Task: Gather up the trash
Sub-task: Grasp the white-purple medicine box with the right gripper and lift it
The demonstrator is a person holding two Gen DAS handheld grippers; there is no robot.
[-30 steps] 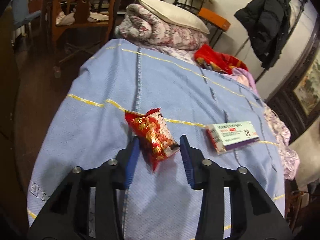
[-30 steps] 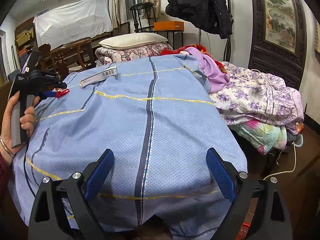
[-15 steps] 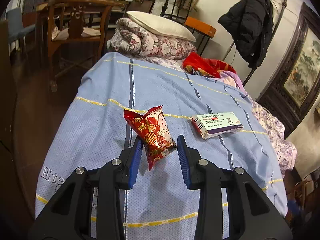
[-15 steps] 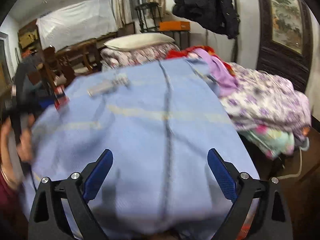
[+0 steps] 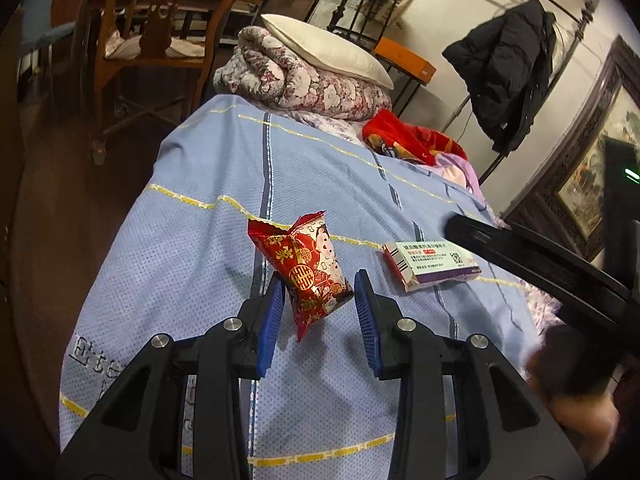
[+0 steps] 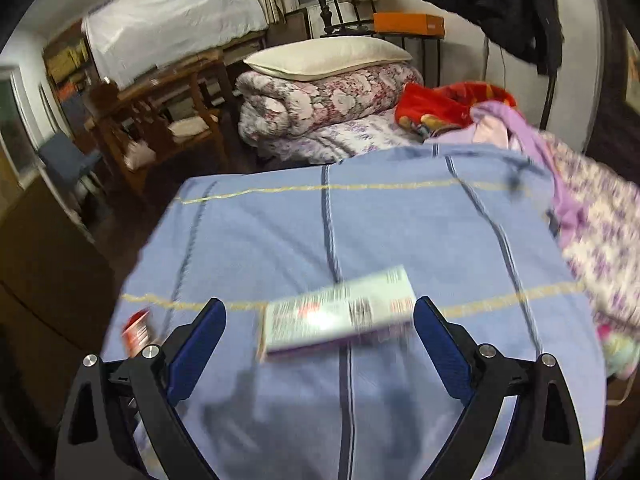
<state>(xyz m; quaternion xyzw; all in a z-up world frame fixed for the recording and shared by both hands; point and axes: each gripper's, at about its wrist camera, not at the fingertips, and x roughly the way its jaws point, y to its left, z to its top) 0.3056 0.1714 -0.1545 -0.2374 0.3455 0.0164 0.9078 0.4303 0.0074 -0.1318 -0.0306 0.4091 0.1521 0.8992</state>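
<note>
My left tongs grip the red snack wrapper, lifted off the bed. My right tongs hang open around the medicine box, which lies ungripped. Nothing is binned yet; I see no bin.

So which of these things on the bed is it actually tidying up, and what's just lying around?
Part of the job:
- red snack wrapper, clamped in the left gripper
- medicine box, lying on the blue bedspread between the open right gripper's fingers

Just lying about:
- pillow
- rolled quilt
- red blanket
- black coat
- wooden chair
</note>
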